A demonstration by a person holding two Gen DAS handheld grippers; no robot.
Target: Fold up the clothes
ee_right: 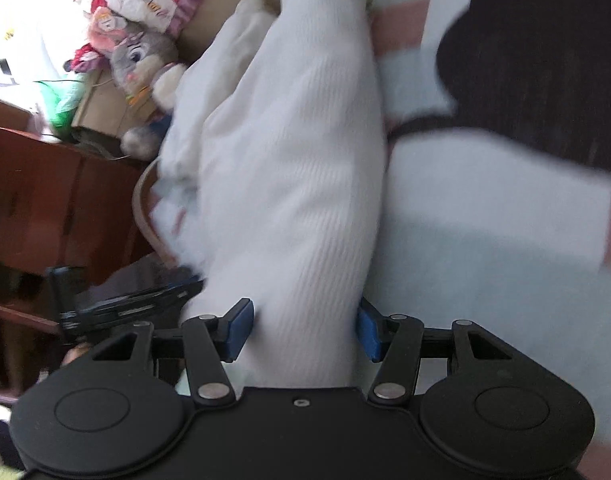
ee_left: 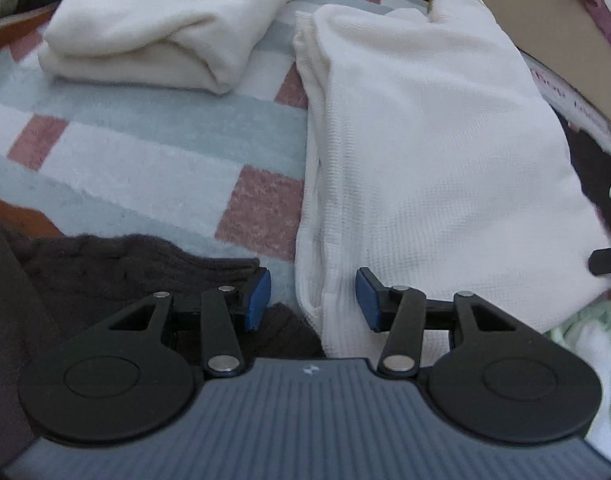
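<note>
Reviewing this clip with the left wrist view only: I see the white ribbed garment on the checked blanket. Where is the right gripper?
Observer: The right gripper straddles one end of the white ribbed garment, with cloth between its pads.
Operator: Is it pinching the cloth?
Observer: Too blurred to tell; the cloth fills the gap between the pads.
Operator: Anything off the blanket on that side?
Observer: A grey plush rabbit sits among clutter, beside brown wooden furniture.
</note>
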